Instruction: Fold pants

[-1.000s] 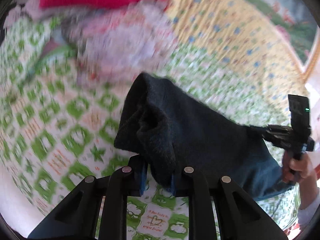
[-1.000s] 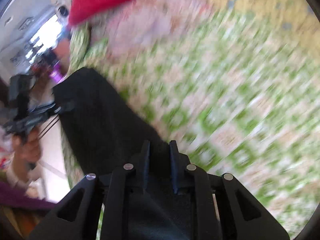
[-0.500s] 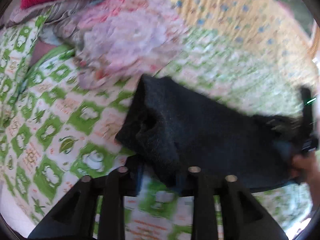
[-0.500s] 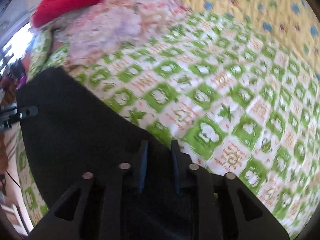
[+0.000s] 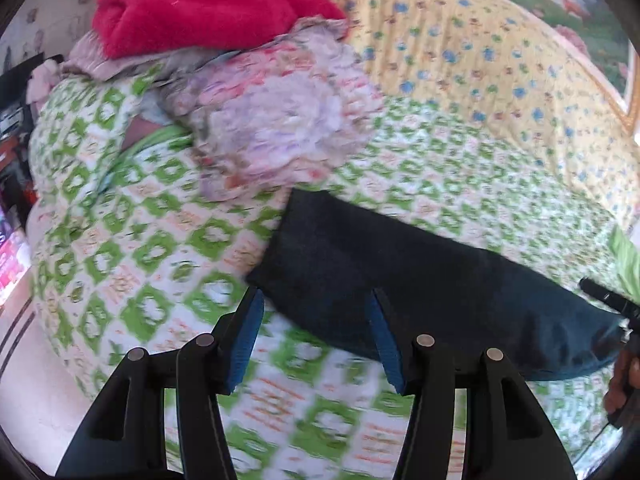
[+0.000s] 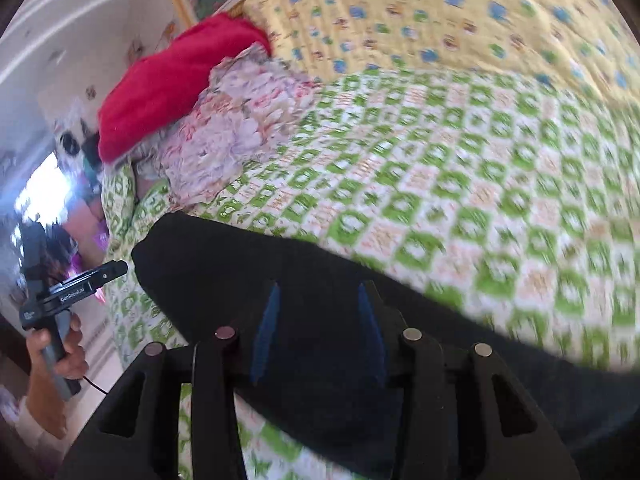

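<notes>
Both tools opening, unclamped

both wrist cameras look steeply down, close over the bed, sharing the dark pants.

Green-and-white checked bedsheet covers most of the frame in both views. Upper left: fluffy red blanket lying on a crumpled pink-and-lilac floral cloth. Upper right: yellow quilt with small blue flowers, touching the sheet's far edge.
</notes>
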Demonstrator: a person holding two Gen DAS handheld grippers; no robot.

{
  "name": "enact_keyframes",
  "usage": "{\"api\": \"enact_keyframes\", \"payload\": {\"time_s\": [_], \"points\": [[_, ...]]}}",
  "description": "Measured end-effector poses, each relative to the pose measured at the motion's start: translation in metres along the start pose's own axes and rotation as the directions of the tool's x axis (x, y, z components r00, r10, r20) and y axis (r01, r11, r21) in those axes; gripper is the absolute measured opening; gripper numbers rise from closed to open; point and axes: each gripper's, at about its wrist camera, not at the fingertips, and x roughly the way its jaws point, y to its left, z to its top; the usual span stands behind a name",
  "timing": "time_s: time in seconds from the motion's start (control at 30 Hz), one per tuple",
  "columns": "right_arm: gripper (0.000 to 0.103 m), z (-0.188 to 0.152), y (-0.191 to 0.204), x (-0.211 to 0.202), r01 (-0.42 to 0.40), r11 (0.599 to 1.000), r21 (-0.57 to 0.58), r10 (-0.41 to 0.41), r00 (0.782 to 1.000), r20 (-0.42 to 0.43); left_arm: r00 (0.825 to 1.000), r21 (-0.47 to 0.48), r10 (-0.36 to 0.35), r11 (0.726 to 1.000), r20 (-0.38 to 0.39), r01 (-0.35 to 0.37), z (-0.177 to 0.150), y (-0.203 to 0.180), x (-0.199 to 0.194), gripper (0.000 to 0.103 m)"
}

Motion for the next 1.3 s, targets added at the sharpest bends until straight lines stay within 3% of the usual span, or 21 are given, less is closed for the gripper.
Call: {"api": "enact_keyframes", "payload": {"time_s": [0.23, 0.47, 0.67, 0.9, 1.07, 1.23, 1.3], "points": [[0.043, -0.044, -0.028, -0.039, 0.056, 0.993, 0.105, -0.056, 0.998, -0.003, 0.993, 0.084, -0.114, 0.99, -0.034, 0.116, -0.008, -0.059, -0.003, 0.057], [0.043, -0.075, -0.052, -0.082, 0.129, 0.975, 0.183, -0.136, 0.99, 0.028, 0.968, 0.198, -0.231, 0.949, -0.101, 0.247, -0.02, -0.13, 0.007, 0.059], [0.044, -0.092, -0.07, -0.108, 0.176, 0.954, 0.244, -0.194, 0.98, 0.052, 0.94, 0.308, -0.306, 0.889, -0.152, 0.339, -0.027, -0.188, 0.008, 0.064], [0.049, -0.109, -0.088, -0.134, 0.219, 0.924, 0.312, -0.253, 0.965, 0.074, 0.904, 0.36, -0.372, 0.83, -0.211, 0.426, -0.03, -0.235, 0.011, 0.066], [0.051, -0.119, -0.103, -0.15, 0.259, 0.898, 0.355, -0.305, 0.949, 0.079, 0.853, 0.384, -0.427, 0.765, -0.3, 0.518, -0.029, -0.269, 0.018, 0.071], [0.051, -0.126, -0.125, -0.167, 0.281, 0.856, 0.433, -0.348, 0.934, 0.083, 0.833, 0.454, -0.43, 0.7, -0.348, 0.551, -0.029, -0.308, 0.021, 0.072], [0.051, -0.129, -0.133, -0.171, 0.29, 0.838, 0.462, -0.364, 0.928, 0.079, 0.804, 0.453, -0.452, 0.666, -0.387, 0.593, -0.027, -0.321, 0.025, 0.072]]}}
